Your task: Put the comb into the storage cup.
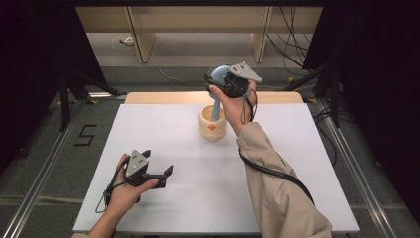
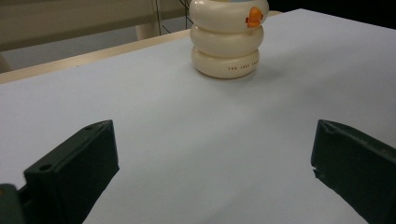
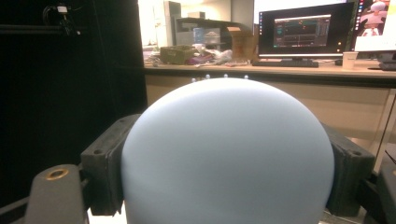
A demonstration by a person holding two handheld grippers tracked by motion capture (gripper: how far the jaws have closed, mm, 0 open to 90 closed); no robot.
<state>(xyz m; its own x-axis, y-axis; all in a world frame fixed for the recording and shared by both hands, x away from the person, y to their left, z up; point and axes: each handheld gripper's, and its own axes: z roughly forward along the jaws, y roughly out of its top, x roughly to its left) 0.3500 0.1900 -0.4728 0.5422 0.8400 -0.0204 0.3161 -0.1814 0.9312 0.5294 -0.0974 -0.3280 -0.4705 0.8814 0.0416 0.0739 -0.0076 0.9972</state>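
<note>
The right gripper point(image 1: 225, 82), held high over the far middle of the table, has its two black jaws clamped on the round pale-blue head of a hairbrush point(image 3: 228, 154); in the right gripper view the smooth dome bulges between the jaws, with tips of bristles just showing over its top edge. In the high view the brush's handle point(image 1: 216, 110) runs down from the head into a cream ringed holder point(image 1: 212, 124), shaped like three stacked rings with a small orange mark on its side, standing on the white table point(image 1: 163, 208) near the far edge. The handle's lower end sits inside the holder's mouth; how deep it goes cannot be told. The likeliest trouble is the grip itself: the jaws press a smooth curved back, so the head could squirt out or roll between them, dropping the brush. If the handle drags on the rim during a tilted move, the light-looking holder could tip or slide, since nothing steadies it. The left gripper point(image 1: 161, 174) rests low at the near left, jaws spread wide and empty, well apart from the holder.
</note>
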